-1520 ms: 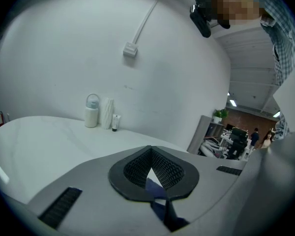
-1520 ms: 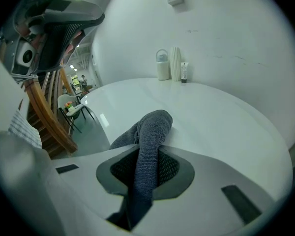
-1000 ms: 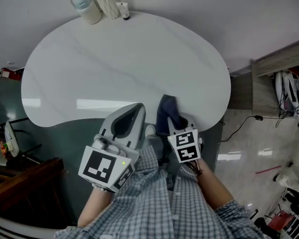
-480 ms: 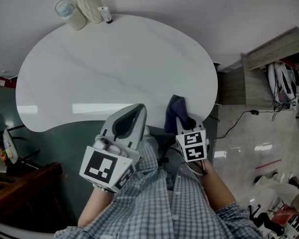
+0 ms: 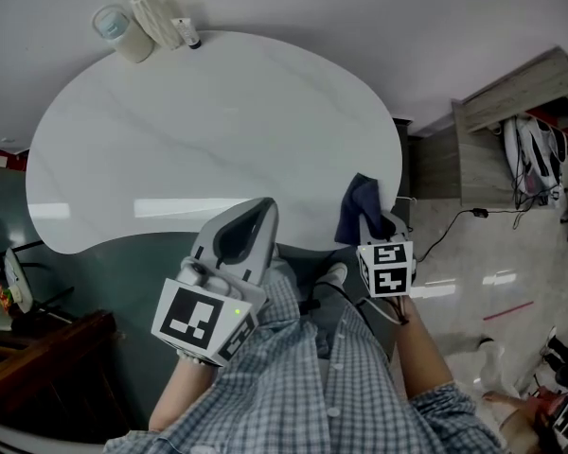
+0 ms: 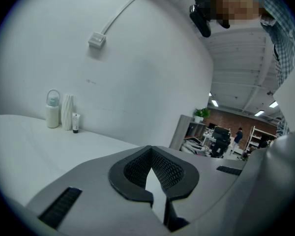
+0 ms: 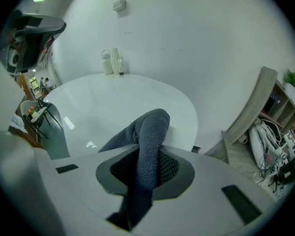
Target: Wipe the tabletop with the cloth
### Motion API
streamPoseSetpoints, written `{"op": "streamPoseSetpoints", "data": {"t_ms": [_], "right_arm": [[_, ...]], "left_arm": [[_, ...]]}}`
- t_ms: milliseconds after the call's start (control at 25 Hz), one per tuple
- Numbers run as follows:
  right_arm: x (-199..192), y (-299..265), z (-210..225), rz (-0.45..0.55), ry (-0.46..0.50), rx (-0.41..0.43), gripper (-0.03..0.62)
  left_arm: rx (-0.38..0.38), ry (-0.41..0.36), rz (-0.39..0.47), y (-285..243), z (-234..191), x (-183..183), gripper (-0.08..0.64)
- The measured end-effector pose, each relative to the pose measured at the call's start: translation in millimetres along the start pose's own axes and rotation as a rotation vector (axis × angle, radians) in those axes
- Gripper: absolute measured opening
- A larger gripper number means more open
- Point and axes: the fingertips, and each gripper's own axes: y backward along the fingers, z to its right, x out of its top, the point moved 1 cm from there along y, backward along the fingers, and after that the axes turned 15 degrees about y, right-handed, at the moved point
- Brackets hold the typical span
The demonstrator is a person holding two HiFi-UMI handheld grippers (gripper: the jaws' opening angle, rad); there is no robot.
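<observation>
- Dark blue cloth (image 5: 359, 208) sits clamped in the right gripper (image 5: 370, 231), at the tabletop's (image 5: 170, 130) near right edge.
- Left gripper (image 5: 249, 218) hangs by the near edge, jaws together on nothing.
- Progress is hard to judge: the white top shows no streaks (nor dirt), so most may remain.
- The cloth's long axis runs out of the jaws toward the far wall, folded end leading.

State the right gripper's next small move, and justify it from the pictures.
Probably sweep forward and left across the white oval tabletop: the right gripper is shut on the dark blue knitted cloth at the table's near right edge, and nearly all the surface lies ahead and to its left.
</observation>
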Motion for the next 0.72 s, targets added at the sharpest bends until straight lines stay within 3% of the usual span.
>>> {"op": "streamPoseSetpoints", "data": {"t_ms": [720], "right_arm": [[-1,-22,90,-0.038,-0.019,-0.113,0.053]], "left_arm": [[0.041,0.011,0.004,4,-5,0,0.005]]}}
